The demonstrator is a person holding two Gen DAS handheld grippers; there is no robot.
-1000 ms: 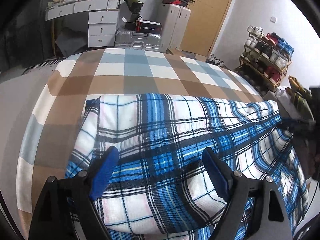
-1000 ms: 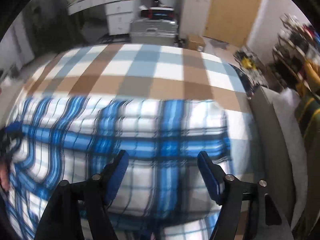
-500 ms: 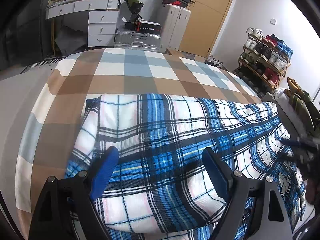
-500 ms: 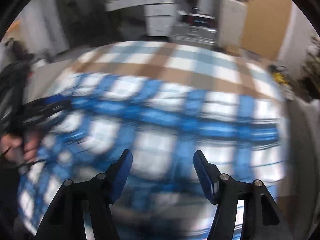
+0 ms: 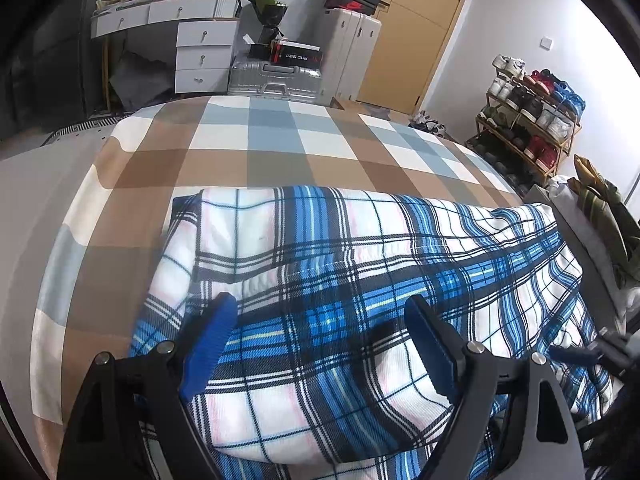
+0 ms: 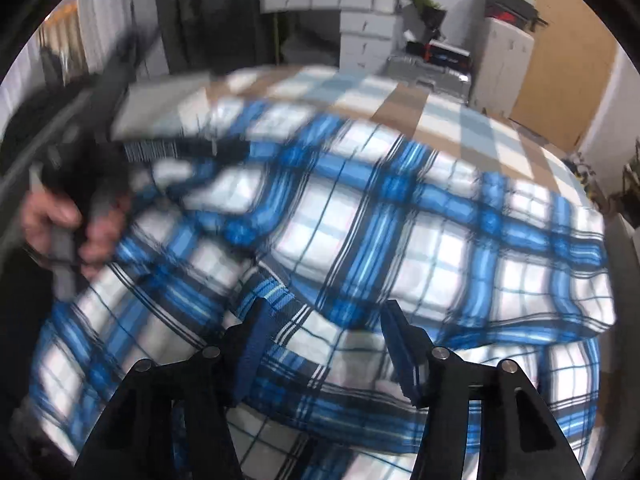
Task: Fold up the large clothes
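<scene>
Checked bedspread bears the plaid garment — left claw agape, right claw narrowing (nothing pinched).

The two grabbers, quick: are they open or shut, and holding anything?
Left gripper: open, holding nothing, over the plaid garment.
Right gripper: open, jaws have just been closing, gripping nothing yet.

Left tongs hang wide open, angled down; right tongs have just been closing, nothing gripped.
</scene>
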